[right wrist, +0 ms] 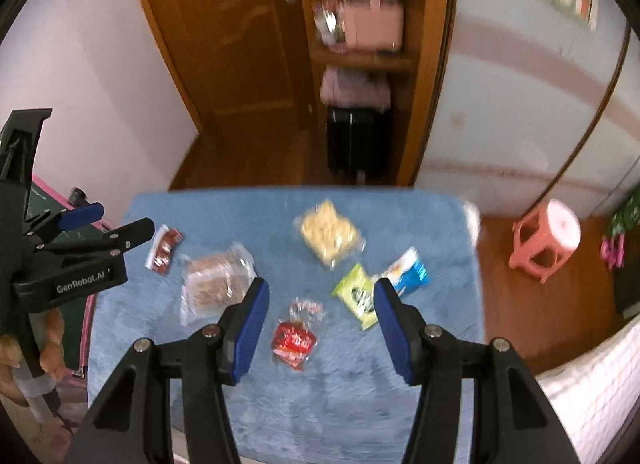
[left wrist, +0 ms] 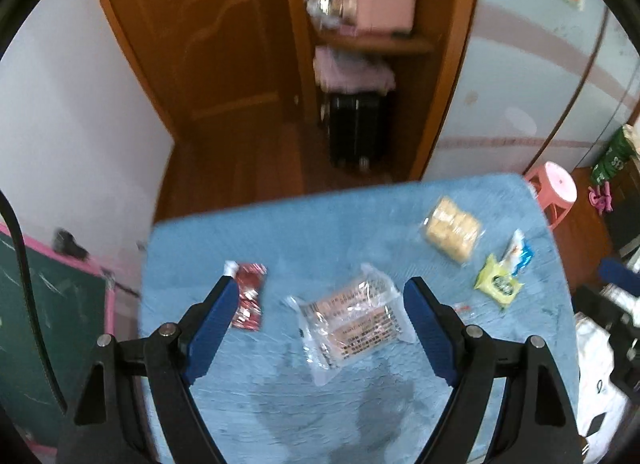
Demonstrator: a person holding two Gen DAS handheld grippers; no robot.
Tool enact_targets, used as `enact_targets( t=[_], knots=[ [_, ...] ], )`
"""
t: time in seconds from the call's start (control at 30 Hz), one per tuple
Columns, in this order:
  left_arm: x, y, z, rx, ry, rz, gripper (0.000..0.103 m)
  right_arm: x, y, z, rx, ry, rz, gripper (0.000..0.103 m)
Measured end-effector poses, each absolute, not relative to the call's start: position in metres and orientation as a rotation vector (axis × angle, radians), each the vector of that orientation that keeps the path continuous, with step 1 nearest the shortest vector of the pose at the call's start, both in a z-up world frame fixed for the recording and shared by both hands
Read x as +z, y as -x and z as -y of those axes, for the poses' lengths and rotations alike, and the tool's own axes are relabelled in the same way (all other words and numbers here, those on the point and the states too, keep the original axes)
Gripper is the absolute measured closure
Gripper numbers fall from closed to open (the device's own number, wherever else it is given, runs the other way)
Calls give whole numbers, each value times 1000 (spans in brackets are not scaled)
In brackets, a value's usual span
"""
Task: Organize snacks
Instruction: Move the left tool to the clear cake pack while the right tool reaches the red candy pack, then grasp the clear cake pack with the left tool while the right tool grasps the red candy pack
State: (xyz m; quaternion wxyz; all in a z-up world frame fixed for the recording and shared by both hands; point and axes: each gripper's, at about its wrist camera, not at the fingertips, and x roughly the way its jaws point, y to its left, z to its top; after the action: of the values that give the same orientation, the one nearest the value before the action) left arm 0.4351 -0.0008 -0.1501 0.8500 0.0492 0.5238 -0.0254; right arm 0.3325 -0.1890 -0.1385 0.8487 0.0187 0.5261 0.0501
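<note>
Six snack packets lie scattered on a blue plush-covered table [right wrist: 360, 404], none touching a gripper.

Clear packet of brown biscuits [left wrist: 352, 318]: left of centre, flat, in line with the gap of the left gripper [left wrist: 322, 292] in the left wrist view. Left gripper jaws spread wide, nothing between them, hovering above the cloth.

Small red sachet [left wrist: 249, 296]: just left of the biscuit packet, partly behind the left gripper's left pad.

Red-and-clear wrapped snack [right wrist: 295, 338]: nearest edge, centre, seen between the blue pads of the right gripper [right wrist: 320, 292]. Right gripper jaws wide apart, holding nothing, above the table.

Clear bag of pale yellow crackers [right wrist: 329, 235]: far centre of table.

Lime-green packet [right wrist: 356, 296]: right of centre, just beside a blue-and-white packet [right wrist: 408, 270]; cannot tell if they overlap.

Frames blurred; label print unreadable.

Surroundings: pink plastic stool [right wrist: 546, 238] on wooden floor right of table; open wooden door [right wrist: 224, 35] behind; black suitcase [right wrist: 356, 139] in the doorway under a shelf.
</note>
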Motion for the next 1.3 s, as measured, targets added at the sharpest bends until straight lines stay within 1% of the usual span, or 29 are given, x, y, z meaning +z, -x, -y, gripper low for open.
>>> enact_targets(
  t=[0.13, 0.2, 0.37, 0.53, 0.57, 0.63, 0.73, 0.9, 0.97, 1.1, 1.17, 1.2, 1.23, 1.3],
  knots=[
    [-204, -446, 3, -40, -55, -1193, 19, -202, -348, 183, 112, -86, -1237, 48],
    [-229, -449, 4, -40, -5, -1237, 19, -225, -351, 180, 116, -106, -1287, 48],
    [-262, -451, 12, -43, 44, -1268, 19, -274, -360, 174, 121, -179, -1395, 48],
    [-280, -449, 26, -38, 4, -1278, 19, -300, -362, 171, 123, -226, -1457, 48],
    [-281, -449, 28, -28, -14, -1269, 19, -302, -361, 171, 125, -236, -1456, 47],
    [-285, -448, 34, -22, -50, -1256, 16, -303, -361, 172, 125, -243, -1456, 46],
    [-287, -446, 40, 1, -87, -1243, 16, -301, -360, 171, 129, -232, -1459, 46],
    [-282, -439, 33, -8, -71, -1230, 16, -300, -357, 173, 131, -207, -1458, 46],
    [-286, -440, 27, -8, -37, -1240, 14, -305, -356, 170, 127, -197, -1479, 36],
    [-287, -437, 10, 3, 35, -1256, 10, -310, -353, 161, 108, -161, -1482, 30],
    [-290, -438, 6, 9, 66, -1267, 6, -311, -352, 155, 101, -117, -1481, 31],
    [-293, -438, 3, 18, 80, -1271, 2, -312, -351, 152, 100, -93, -1481, 31],
    [-295, -438, 1, 23, 88, -1272, 0, -311, -350, 149, 93, -63, -1478, 35],
    [-299, -438, -5, 16, 123, -1277, 0, -311, -347, 145, 81, -11, -1471, 43]
  ],
)
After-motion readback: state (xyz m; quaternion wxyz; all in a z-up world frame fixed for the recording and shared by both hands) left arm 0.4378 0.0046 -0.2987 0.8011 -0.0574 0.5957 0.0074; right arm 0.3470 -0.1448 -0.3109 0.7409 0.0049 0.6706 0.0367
